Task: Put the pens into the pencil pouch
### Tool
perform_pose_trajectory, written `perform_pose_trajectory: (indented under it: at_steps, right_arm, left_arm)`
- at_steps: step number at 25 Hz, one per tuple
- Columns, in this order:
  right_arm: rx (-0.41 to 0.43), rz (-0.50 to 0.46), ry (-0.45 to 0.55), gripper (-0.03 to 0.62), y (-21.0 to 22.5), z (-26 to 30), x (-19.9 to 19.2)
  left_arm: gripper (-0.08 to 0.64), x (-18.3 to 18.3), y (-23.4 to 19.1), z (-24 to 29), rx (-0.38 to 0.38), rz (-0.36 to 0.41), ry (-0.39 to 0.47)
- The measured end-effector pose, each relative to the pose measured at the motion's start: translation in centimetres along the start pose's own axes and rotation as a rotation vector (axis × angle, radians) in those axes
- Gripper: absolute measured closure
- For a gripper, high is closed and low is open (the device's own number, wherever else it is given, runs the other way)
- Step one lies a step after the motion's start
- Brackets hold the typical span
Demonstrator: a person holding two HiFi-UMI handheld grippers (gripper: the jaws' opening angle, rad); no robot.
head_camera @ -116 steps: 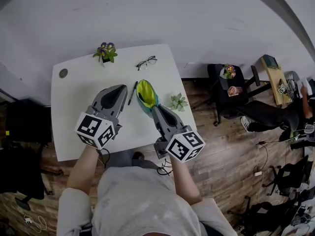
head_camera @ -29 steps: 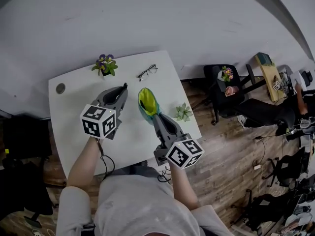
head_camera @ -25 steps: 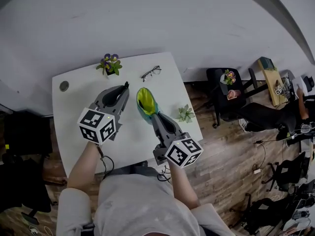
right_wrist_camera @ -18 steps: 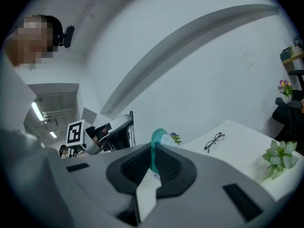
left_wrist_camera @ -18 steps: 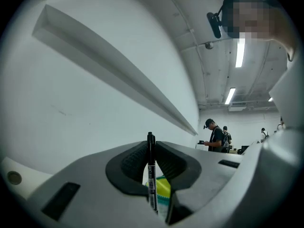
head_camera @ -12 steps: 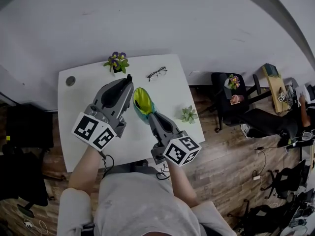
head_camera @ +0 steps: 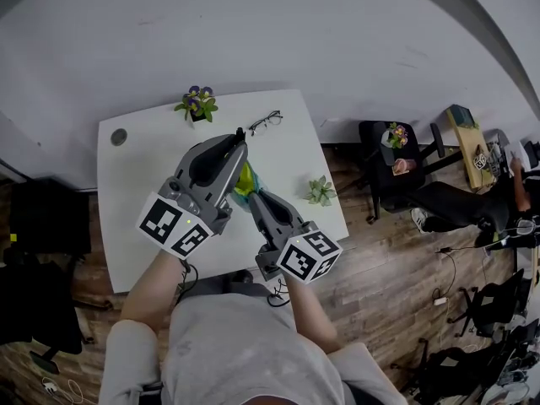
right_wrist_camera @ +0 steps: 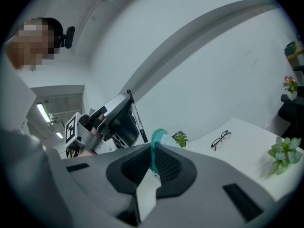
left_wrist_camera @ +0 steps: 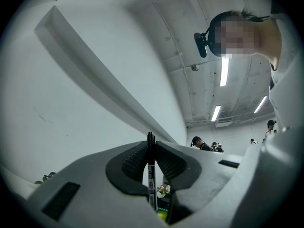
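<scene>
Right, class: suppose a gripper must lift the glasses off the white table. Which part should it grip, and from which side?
Probably the bridge between the lenses of the glasses, coming from above. The frame is thin and sits low on the table, so a side approach would find little to pinch; nothing crowds it.

White table (head_camera: 135, 192): potted plant with purple flowers (head_camera: 197, 104) at the far edge, glasses (head_camera: 265, 122) to its right, small green succulent (head_camera: 320, 191) by the right edge, round grey grommet (head_camera: 119, 137) in the far left corner. All well apart. Wood floor (head_camera: 396, 285) right of the table. Black office chair (head_camera: 396, 171) there, small flowering pot (head_camera: 394, 135) on it. Ceiling strip lights (left_wrist_camera: 224, 71) lit.
</scene>
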State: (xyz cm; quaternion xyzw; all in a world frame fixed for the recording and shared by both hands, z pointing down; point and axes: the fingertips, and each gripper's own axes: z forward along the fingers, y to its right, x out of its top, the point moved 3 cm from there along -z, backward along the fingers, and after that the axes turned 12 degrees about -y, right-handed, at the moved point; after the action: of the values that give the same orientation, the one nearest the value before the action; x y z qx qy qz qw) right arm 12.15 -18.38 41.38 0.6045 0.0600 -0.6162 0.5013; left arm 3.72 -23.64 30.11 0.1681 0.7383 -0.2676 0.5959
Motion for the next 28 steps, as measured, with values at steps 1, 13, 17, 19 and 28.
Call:
perform_pose_trajectory:
  at_steps: [1, 13, 17, 19, 28]
  right_arm:
    - [0.002, -0.001, 0.001, 0.548, -0.1, -0.1, 0.0]
    - [0.029, -0.007, 0.038, 0.548, -1.2, -1.3, 0.4]
    - [0.031, -0.007, 0.045, 0.548, -1.5, -1.7, 0.5]
    - [0.03, -0.01, 0.045, 0.548, -1.6, -1.9, 0.4]
    - [0.031, -0.023, 0.057, 0.548, -1.6, -3.6, 0.5]
  left_arm:
    - [0.489, -0.1, 0.2, 0.1, -0.004, 0.002, 0.0]
    - [0.488, -1.6, 1.7, 0.1, -0.015, 0.015, -0.027]
    - [0.436, -1.6, 2.4, -0.1, -0.039, 0.025, -0.036]
    - [0.436, -1.6, 2.7, -0.2, -0.039, 0.027, -0.036]
    - [0.456, -1.3, 3.0, -1.8, 0.061, 0.054, -0.057]
